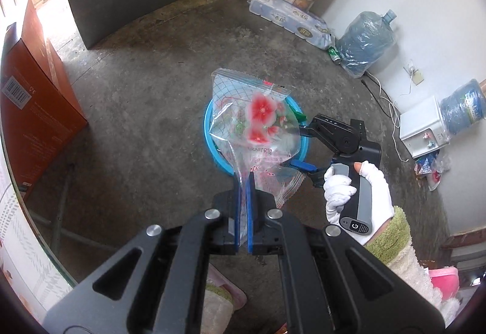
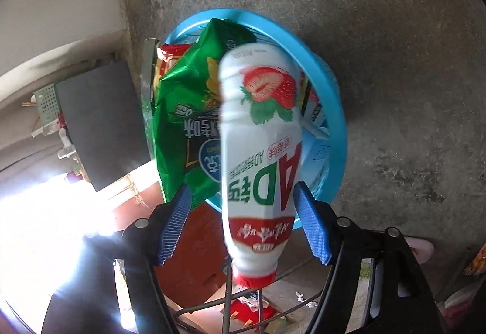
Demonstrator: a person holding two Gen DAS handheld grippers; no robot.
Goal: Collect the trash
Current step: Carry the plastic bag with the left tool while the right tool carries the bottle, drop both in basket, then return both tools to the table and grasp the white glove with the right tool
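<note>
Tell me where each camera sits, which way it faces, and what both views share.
Left wrist: rides on the left gripper, looking down at the concrete floor; its jaws pinch a clear flowered bag above the blue basin; the gloved right hand and right gripper show.
Right wrist: rides on the right gripper, facing down over the basin; open jaws flank a white strawberry bottle, beside a green snack bag.
Shared: the blue basin and floor.

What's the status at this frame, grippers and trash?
Left gripper shut on flower-print plastic bag, held above blue basin. Right gripper open, strawberry drink bottle between its pads, over the basin. Green snack bag already in.
</note>
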